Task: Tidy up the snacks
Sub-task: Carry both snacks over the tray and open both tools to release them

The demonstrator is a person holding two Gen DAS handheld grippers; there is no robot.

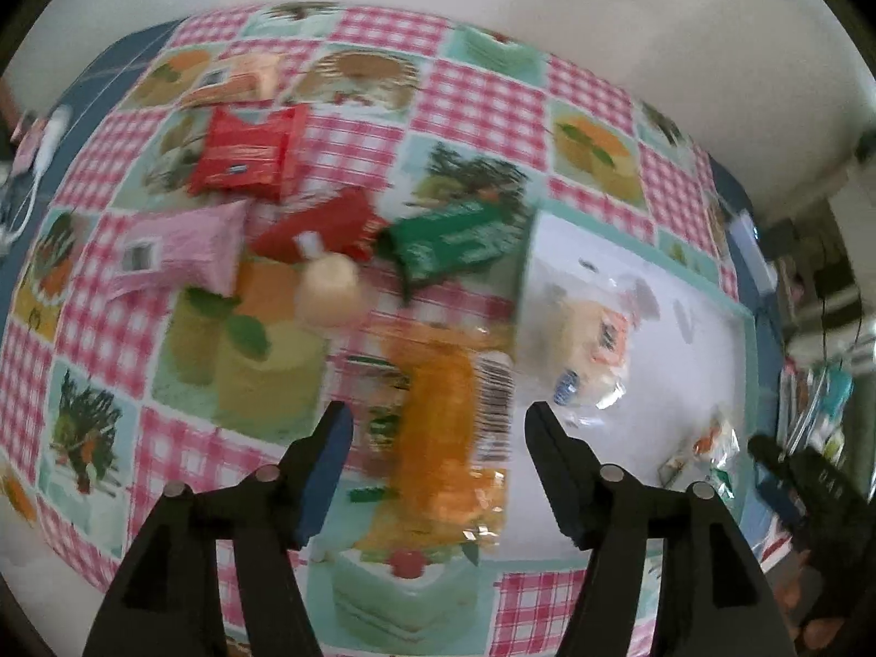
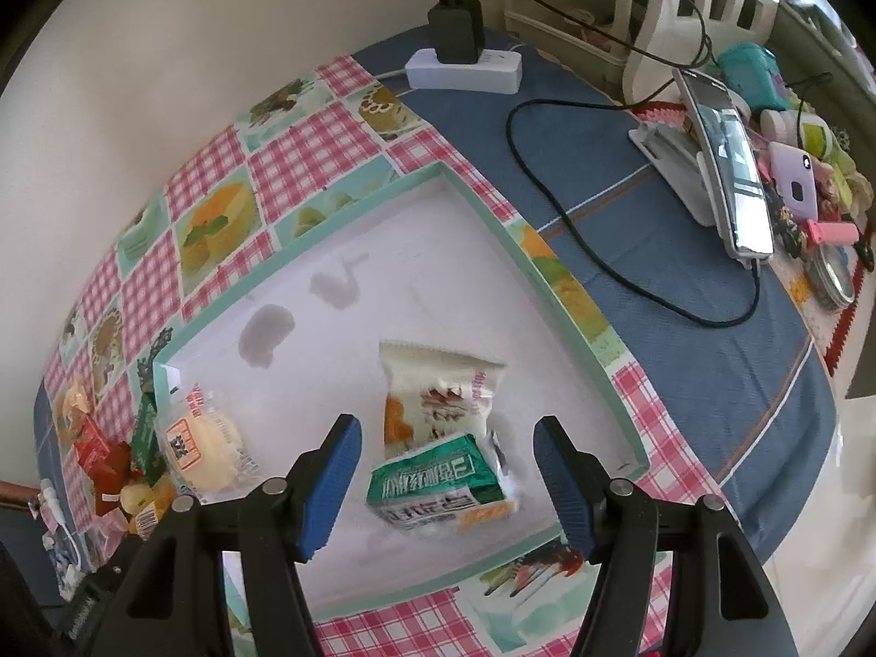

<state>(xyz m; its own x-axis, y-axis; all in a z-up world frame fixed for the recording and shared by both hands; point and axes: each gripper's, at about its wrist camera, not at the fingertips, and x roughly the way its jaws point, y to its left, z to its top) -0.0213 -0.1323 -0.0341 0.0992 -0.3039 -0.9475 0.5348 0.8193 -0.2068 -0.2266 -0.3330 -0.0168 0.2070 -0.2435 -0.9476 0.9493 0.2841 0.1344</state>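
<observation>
The snacks are split between a shallow white tray with a mint-green rim (image 2: pixel 495 222) and the patchwork cloth beside it. Inside the tray, near its front rim, a green-and-white packet (image 2: pixel 441 484) lies partly over a cream wrapper with an orange print (image 2: pixel 438 394); a clear-wrapped pale bun (image 2: pixel 205 446) sits in the tray's left corner.

On the cloth to the left of the tray lies the loose pile: an orange clear-wrapped snack (image 1: pixel 438 427) just beside the tray's rim, a green packet (image 1: pixel 454 241), a red packet (image 1: pixel 249 150), a smaller red packet (image 1: pixel 323 227), a pink packet (image 1: pixel 180 249), a small pale round snack (image 1: pixel 328 287) and a peach-coloured packet (image 1: pixel 241 79) farthest back. This view is motion-blurred.

The left tool (image 1: pixel 435 468) hangs over the orange snack with its jaws wide apart, gripping nothing. The right tool (image 2: pixel 446 484) hangs above the green-and-white packet, jaws likewise spread wide and empty.

Toward the tabletop's far right, on blue cloth, sit a white power strip with a black charger (image 2: pixel 462 63) and a phone on a white stand (image 2: pixel 725 164).
</observation>
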